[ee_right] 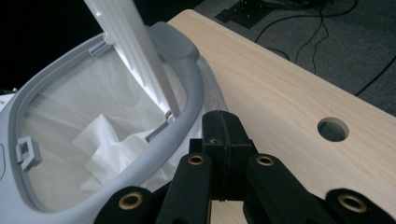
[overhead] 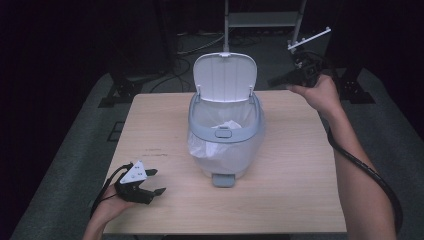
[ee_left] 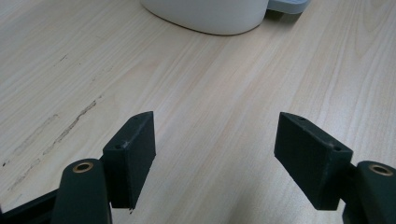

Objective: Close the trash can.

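A small white and grey pedal bin (overhead: 226,135) stands in the middle of the wooden table (overhead: 300,190) with its lid (overhead: 225,77) tipped up. A clear liner sits inside it, and crumpled white tissue (ee_right: 109,154) lies in the liner. My right gripper (overhead: 276,81) hovers at the bin's back right, above the table's far edge, jaws pressed together with nothing between them. In the right gripper view its shut gripper (ee_right: 223,135) points at the bin's grey rim (ee_right: 187,98). My left gripper (overhead: 155,181) rests low at the front left, open and empty, with bare wood showing in the gap (ee_left: 215,154).
The bin's foot pedal (overhead: 223,180) juts toward the front edge. A round cable hole (ee_right: 332,129) is cut in the tabletop near the far right corner. Beyond the table stand dark stands, cables on grey floor and a white frame (overhead: 260,20).
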{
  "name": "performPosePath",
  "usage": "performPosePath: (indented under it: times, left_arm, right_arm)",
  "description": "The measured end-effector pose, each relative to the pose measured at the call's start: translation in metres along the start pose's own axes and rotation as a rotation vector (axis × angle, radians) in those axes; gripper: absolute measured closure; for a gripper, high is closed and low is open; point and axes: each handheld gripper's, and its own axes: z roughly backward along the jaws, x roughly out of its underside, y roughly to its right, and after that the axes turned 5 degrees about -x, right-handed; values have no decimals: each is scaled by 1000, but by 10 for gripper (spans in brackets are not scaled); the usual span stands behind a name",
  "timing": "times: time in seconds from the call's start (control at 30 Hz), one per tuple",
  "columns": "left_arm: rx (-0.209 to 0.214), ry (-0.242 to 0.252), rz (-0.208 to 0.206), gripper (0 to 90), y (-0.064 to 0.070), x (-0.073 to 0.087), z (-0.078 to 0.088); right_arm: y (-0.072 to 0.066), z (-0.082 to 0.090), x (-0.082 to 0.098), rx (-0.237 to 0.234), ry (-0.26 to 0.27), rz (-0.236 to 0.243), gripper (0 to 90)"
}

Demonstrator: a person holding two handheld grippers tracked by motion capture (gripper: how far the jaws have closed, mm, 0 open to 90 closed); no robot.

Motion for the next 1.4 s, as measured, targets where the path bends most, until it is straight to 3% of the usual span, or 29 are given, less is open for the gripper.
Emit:
performPosePath:
  times: [0.7, 1.1, 1.4]
  left_arm:
    - [-7, -1, 2, 282, 0, 2, 2]
    - [-6, -2, 5, 282, 0, 3, 2]
    - [-2, -6, 1, 282, 0, 2, 1]
  right_arm:
    - [-11, -14, -37, -4, 34, 48, 897]
    - [-16, -18, -39, -30, 59, 72, 897]
    - [-25, -20, -37, -62, 41, 117, 898]
